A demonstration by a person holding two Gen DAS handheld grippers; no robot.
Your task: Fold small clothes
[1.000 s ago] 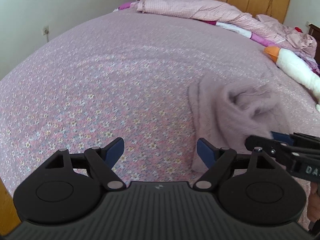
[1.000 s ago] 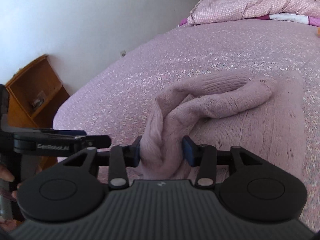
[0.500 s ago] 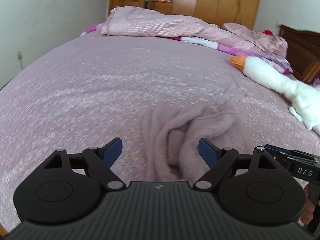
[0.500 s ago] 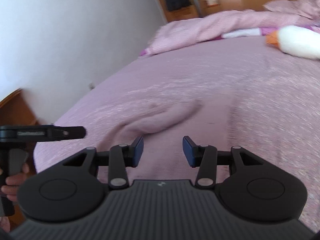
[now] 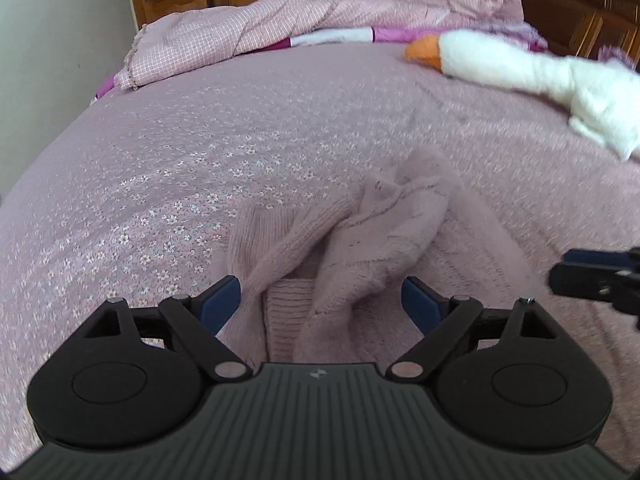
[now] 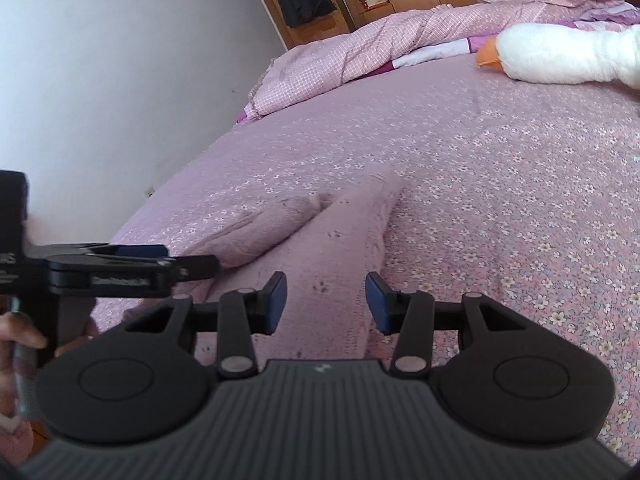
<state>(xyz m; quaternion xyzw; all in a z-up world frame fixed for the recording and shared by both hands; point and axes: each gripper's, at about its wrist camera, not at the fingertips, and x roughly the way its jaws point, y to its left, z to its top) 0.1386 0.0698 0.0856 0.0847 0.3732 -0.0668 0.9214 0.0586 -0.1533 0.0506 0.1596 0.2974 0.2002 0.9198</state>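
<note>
A: What's hidden or cut off?
B: Near end of the pink knit garment point(image 5: 360, 240) runs under the left gripper point(image 5: 320, 304) body. Plush goose point(image 5: 520, 68) cropped at the right edge. Only the tip of the right gripper point(image 6: 326, 300) pokes into the left view, blurred.
A: Room to move?
B: Plenty. Floral bedspread point(image 5: 160, 168) bare to the left of the garment; rumpled duvet point(image 5: 240, 32) well back by the wardrobe.
A: Grippers?
B: Left spread wide, jaws opening, bunched sleeves between the pads, not pinched. Right half-spread over flat knit, pads gripping nothing.
A: Garment location?
B: Mid-bed, crumpled, near the front edge.
</note>
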